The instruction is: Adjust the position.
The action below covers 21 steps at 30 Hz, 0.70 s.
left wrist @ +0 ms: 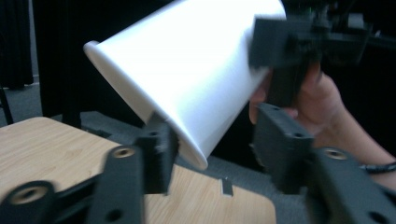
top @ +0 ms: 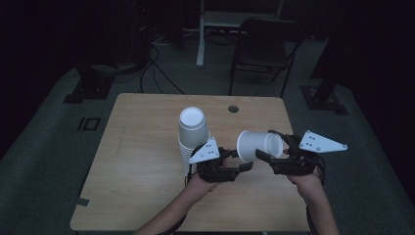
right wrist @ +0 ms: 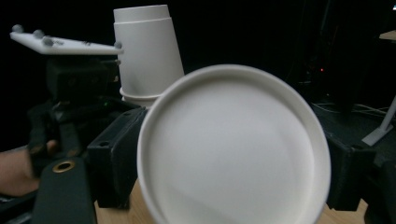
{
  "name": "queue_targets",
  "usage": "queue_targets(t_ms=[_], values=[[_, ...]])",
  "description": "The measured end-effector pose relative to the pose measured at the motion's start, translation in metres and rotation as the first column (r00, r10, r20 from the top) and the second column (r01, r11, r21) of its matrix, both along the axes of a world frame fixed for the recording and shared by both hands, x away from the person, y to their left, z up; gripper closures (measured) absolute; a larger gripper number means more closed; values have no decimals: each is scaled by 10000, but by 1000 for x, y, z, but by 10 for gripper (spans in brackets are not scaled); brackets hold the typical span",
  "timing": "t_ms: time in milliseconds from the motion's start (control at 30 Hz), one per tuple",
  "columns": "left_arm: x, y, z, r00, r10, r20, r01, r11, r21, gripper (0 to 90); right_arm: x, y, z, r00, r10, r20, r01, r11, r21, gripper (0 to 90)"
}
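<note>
White paper cup (top: 258, 145) held on its side in the air, above the right-centre of the wooden table (top: 142, 166), between the two grippers. Right gripper (top: 276, 147) is clamped on it: in the right gripper view its jaws sit against both sides of the cup (right wrist: 233, 149) at the base end, the flat bottom facing the camera. Wide mouth points left toward the left gripper (top: 235, 161).

Left gripper's jaws stand apart. In the left gripper view the cup's rolled rim (left wrist: 140, 100) hangs just over one jaw and the other jaw is off to the right, clear of the wall. No grip there yet; contact with the rim is hard to tell because of blur.

Stack of nested paper cups (top: 192, 134) stands upright on the table, just left of and beyond the left gripper, mouth down. In the right gripper view it rises behind the left gripper (right wrist: 144, 51).

Step in hand, as I read it: a single cup is up in the air between the hands, mid hand-over or being turned. Next move probably calls for the left jaws to close on the rim end, gently since the thin wall will buckle, before the right lets go; alternatively the right simply sets it down apart from the stack.
</note>
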<state>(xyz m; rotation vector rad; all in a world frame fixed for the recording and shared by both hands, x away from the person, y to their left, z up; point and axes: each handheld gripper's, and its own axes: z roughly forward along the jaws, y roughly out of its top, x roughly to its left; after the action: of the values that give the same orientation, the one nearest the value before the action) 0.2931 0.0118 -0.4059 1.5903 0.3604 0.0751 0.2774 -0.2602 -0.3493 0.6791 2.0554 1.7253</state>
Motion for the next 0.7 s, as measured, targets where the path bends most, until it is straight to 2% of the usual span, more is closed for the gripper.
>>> queue_targets(t_ms=[33, 167, 300, 400, 533, 600, 633, 667, 700], values=[[1, 3, 2, 10000, -20, -86, 18, 9998, -181, 616, -1, 0, 0, 10000, 56, -19, -57, 10000, -79, 206], [2, 7, 6, 9994, -298, -152, 292, 9987, -414, 684, -4, -1, -1, 9999, 129, -47, -129, 9998, -142, 206], [3, 10, 7, 9964, -808, -249, 790, 9948, -644, 736, -4, -3, -3, 9989, 425, -202, -422, 9990, 150, 205], [3, 12, 8, 9910, -1310, -280, 1283, 9883, -826, 775, -4, -6, -5, 9966, 733, -364, -719, 9967, 375, 203], [0, 11, 9, 9842, -1764, -138, 1748, 9815, -779, 824, -2, -7, -5, 9909, 1165, -680, -1133, 9923, 494, 177], [-2, 10, 9, 9799, -1994, -34, 1988, 9778, -662, 849, -1, -7, -5, 9888, 1280, -768, -1254, 9914, 379, 151], [-3, 9, 10, 9802, -1979, -13, 1974, 9785, -594, 853, -1, -6, -4, 9885, 1309, -758, -1287, 9911, 329, 143], [-4, 8, 10, 9763, -2165, -55, 2160, 9750, -529, 866, -1, -6, -3, 9891, 1273, -738, -1252, 9916, 318, 129], [-5, 7, 11, 9789, -2042, 63, 2043, 9780, -420, 870, -1, -6, -3, 9882, 1322, -778, -1302, 9910, 300, 126]])
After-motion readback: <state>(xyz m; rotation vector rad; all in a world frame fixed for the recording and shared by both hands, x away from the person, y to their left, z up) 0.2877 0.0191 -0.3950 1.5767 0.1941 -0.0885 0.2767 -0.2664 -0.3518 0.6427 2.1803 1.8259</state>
